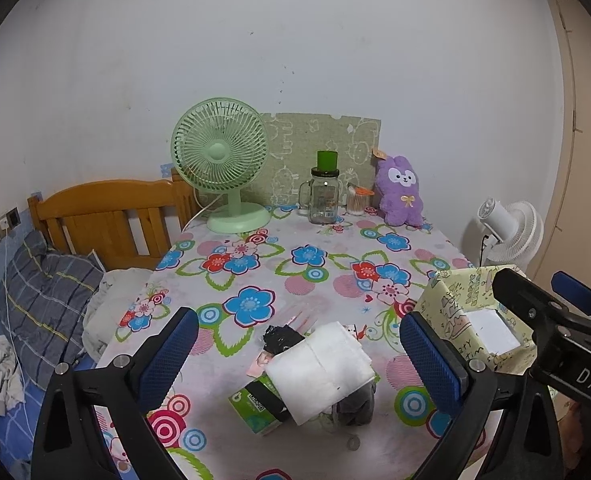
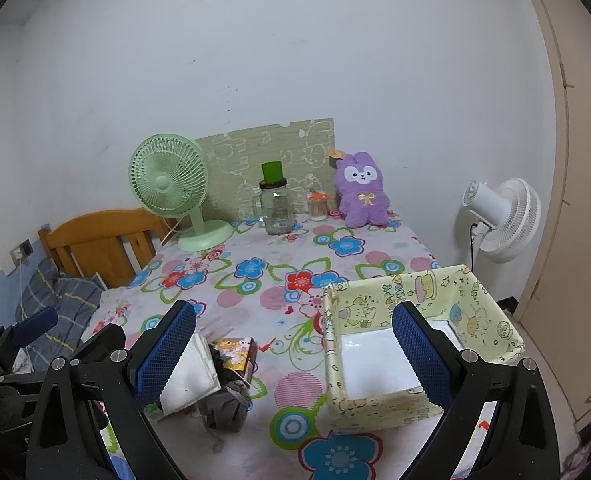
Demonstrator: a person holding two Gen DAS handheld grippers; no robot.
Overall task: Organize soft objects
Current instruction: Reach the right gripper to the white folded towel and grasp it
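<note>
A folded white cloth (image 1: 321, 370) lies on a small pile at the table's near edge, over a grey rolled fabric (image 1: 357, 402) and a green tissue pack (image 1: 257, 404). My left gripper (image 1: 299, 356) is open, its blue pads either side of the pile, above it. In the right wrist view the white cloth (image 2: 189, 376), the grey fabric (image 2: 223, 408) and a small printed box (image 2: 237, 354) sit left of a yellow cartoon-print box (image 2: 491, 316) with an empty white floor. My right gripper (image 2: 295, 354) is open and empty, its right finger over the box.
At the back of the flowered table (image 1: 307, 280) stand a green fan (image 1: 221, 160), a glass jar with a green cup on it (image 1: 324, 196), a toothpick jar (image 1: 356, 200) and a purple plush bunny (image 1: 400, 190). A bed with pillows (image 1: 51, 292) lies left, a white fan (image 2: 503, 220) right.
</note>
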